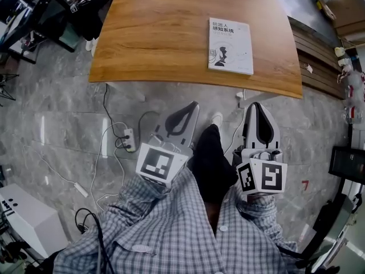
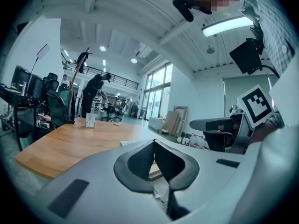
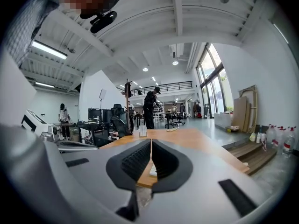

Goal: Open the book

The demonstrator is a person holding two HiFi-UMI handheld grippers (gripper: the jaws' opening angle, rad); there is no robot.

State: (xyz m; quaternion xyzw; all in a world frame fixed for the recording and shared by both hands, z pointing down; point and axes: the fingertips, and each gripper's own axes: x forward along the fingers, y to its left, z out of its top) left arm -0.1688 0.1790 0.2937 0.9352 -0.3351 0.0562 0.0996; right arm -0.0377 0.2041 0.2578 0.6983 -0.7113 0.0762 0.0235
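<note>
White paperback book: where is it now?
In the head view the white book lies closed on the brown wooden table, right of centre near its front edge, beyond the right gripper.

The head view looks steeply down from above onto the wooden table [image 1: 159,39] and grey floor [image 1: 57,113]. The 2 gripper views sit low, just off the table's near edge, facing level across it into the hall [image 3: 187,107]. All 3 share the table and book [image 1: 230,45].

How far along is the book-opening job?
Nothing is done yet: the book lies closed on the table. In hand: the left tongs and right tongs, both shut and empty, hover short of the table's edge. Left: reach the book and lift its cover.
</note>
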